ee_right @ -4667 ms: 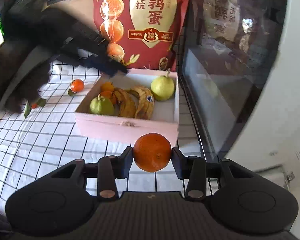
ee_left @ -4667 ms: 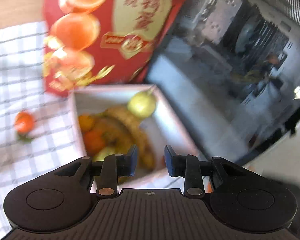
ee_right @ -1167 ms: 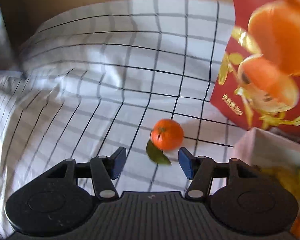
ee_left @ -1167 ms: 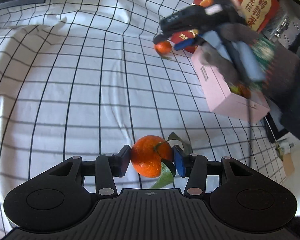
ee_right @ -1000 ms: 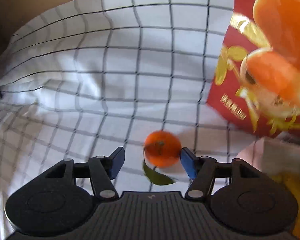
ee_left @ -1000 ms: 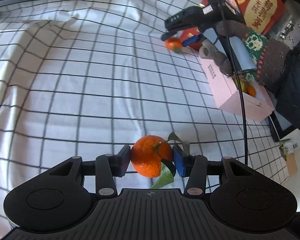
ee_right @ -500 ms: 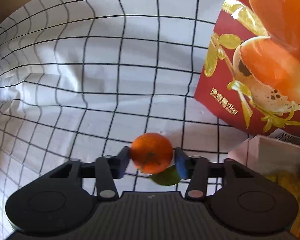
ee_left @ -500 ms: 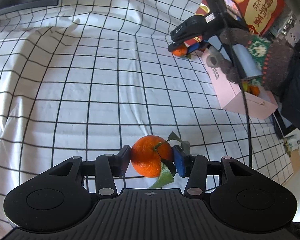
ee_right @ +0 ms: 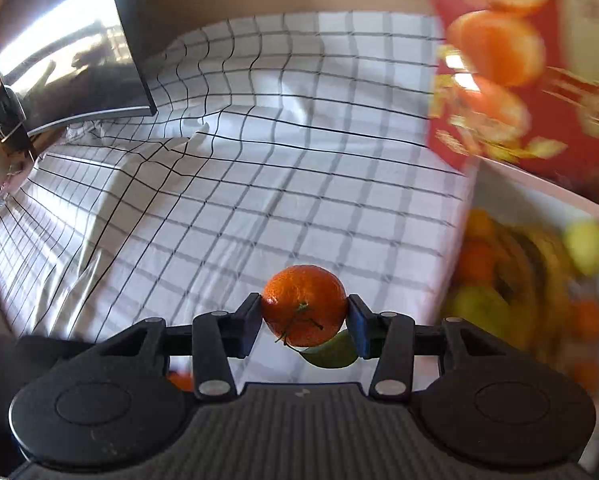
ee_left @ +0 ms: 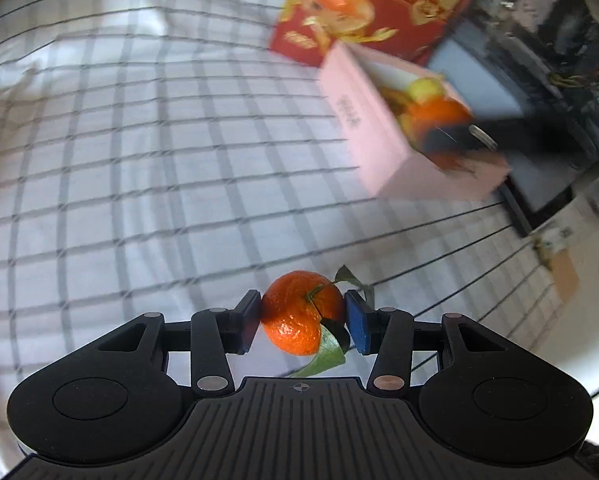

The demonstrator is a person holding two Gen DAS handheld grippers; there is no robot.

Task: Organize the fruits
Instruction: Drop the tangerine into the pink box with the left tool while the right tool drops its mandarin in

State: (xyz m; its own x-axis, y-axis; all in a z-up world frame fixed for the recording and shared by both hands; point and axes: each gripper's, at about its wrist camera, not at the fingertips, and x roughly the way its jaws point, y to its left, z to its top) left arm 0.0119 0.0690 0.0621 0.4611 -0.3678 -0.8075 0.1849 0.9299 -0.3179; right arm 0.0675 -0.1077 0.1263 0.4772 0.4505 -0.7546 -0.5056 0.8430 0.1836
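Observation:
In the left wrist view my left gripper (ee_left: 301,322) is shut on a tangerine (ee_left: 299,314) with green leaves, held above the checked cloth. The pink fruit box (ee_left: 363,120) lies blurred at upper right. Over its near end, the right gripper shows as a dark blur carrying an orange fruit (ee_left: 439,114). In the right wrist view my right gripper (ee_right: 304,320) is shut on a second tangerine (ee_right: 303,304) with a leaf under it. To its right, the box (ee_right: 539,192) holds bananas, a pear and other fruit, all blurred.
A red snack bag (ee_left: 363,4) printed with oranges stands behind the box, also seen as the red bag (ee_right: 511,60). A dark monitor (ee_right: 67,48) stands at the far left of the cloth. Dark glass and clutter (ee_left: 539,32) lie right of the box.
My right gripper closed on the tangerine beside the red bag, lifted it and swung over toward the box. My left gripper, still gripping its tangerine, moved toward the box.

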